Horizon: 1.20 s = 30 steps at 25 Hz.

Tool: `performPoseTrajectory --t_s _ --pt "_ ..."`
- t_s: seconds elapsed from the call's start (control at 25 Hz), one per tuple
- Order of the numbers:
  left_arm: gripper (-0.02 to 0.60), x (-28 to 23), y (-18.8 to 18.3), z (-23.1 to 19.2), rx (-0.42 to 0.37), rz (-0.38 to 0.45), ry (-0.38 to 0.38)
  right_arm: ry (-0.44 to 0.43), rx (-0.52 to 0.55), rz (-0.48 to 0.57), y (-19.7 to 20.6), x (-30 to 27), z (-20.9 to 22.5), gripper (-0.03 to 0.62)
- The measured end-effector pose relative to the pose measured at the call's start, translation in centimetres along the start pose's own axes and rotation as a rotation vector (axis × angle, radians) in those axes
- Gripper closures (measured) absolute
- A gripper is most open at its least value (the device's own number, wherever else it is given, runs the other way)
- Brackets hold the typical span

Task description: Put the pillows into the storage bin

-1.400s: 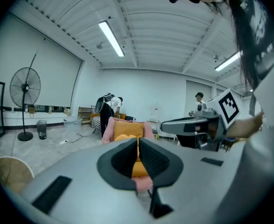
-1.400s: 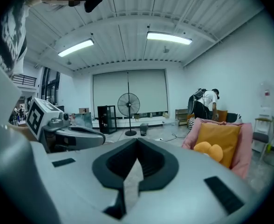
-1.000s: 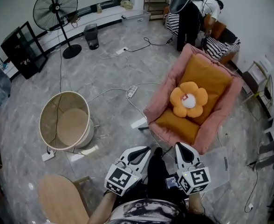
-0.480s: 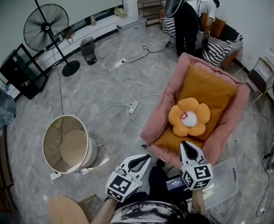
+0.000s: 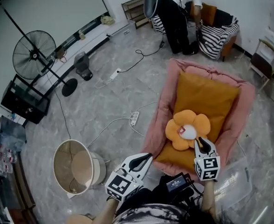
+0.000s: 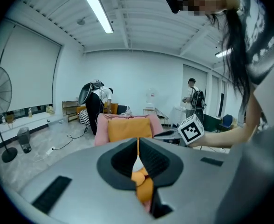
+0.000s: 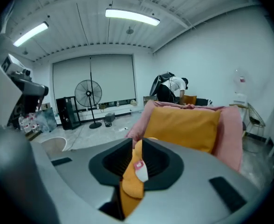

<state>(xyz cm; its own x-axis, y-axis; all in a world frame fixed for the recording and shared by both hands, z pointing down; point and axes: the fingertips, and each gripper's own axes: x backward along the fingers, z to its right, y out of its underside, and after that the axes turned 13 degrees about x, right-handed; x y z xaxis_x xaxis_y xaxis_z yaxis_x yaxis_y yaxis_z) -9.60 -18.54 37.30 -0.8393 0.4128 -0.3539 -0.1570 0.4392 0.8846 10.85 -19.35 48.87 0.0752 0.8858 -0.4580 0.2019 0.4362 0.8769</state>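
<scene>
Between storage bin (image 5: 62, 162) and chair edge (image 5: 156, 125), floor (image 5: 120, 146) lies mostly open.

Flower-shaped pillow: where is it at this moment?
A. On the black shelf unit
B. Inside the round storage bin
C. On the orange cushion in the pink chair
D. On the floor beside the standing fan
C: the flower-shaped pillow lies on the orange cushion in the pink chair, while the round storage bin on the floor holds no pillow.
</scene>
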Motion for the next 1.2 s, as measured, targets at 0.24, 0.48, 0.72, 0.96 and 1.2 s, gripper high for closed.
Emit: performPoseTrajectory --t_s 0.24,0.48,0.72,0.96,1.2 --pt "0.563 -2.8 0.3 -0.7 -0.004 -0.063 0.010 0.024 -0.027 -0.155 7.3 -4.3 4.5 0.438" --pt "0.563 -3.9 0.3 -1.7 0.003 -0.103 0.004 0.005 -0.073 -0.330 14.6 -9.9 8.8 0.300" --pt "0.563 -4.9 -0.1 -3.0 0.000 -0.118 0.014 -0.002 -0.208 -0.435 18.5 -13.6 9.8 0.280" --pt "0.563 -5.8 0.0 -3.9 -0.015 -0.132 0.085 0.062 -0.290 -0.349 16.6 -11.7 7.6 0.442" --pt "0.563 -6.3 -0.2 -5.8 -0.047 -0.144 0.177 0.132 -0.390 -0.273 12.4 -8.6 3.9 0.479"
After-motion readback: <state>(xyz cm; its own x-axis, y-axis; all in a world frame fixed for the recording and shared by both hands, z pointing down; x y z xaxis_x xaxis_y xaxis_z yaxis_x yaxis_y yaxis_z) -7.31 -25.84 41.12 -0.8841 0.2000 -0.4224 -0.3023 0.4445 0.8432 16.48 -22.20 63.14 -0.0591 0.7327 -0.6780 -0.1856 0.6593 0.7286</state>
